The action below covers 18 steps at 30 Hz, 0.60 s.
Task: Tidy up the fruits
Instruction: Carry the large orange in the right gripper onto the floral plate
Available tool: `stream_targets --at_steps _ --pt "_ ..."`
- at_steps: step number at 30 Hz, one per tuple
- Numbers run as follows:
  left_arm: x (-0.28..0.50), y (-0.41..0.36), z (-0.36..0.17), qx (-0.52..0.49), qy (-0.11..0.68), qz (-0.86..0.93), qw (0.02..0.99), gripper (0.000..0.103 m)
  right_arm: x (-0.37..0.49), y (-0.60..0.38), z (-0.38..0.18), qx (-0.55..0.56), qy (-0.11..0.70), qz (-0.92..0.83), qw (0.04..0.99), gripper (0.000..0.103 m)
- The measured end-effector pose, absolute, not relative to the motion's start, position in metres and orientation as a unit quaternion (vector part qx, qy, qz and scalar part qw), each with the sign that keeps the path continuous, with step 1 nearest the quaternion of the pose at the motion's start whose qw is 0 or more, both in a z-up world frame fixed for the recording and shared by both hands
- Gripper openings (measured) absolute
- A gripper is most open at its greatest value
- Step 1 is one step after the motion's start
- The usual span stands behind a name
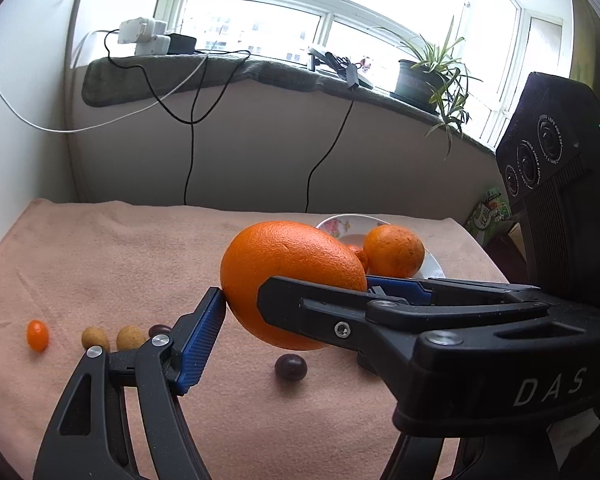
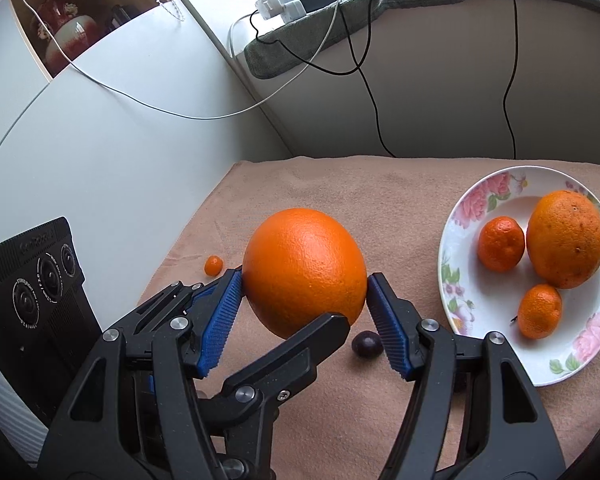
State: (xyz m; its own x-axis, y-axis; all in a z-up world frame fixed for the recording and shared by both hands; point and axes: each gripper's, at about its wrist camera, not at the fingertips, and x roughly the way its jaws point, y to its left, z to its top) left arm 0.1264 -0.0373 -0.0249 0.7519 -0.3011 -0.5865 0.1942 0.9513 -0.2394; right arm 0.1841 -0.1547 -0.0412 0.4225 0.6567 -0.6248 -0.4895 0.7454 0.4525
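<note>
Above the towel-covered bench (image 2: 300,184), both hand-held grippers, left (image 1: 296,292) and right (image 2: 304,284), clamp one large orange (image 2: 304,268). Right view alone shows two mandarins (image 2: 501,243) on the plate (image 2: 452,300); left view alone shows two tan fruits (image 1: 95,338).

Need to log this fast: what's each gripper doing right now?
Left gripper: shut on the big orange.
Right gripper: shut on the same orange.
</note>
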Motion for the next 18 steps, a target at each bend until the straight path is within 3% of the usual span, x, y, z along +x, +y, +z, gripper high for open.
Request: stream_targets --at_steps 18 --pt "0.139 -0.104 -0.033 -0.066 0.345 -0.183 0.918 0.072 0.186 -0.230 -0.054 0.128 0.421 0.298 0.847 0.067"
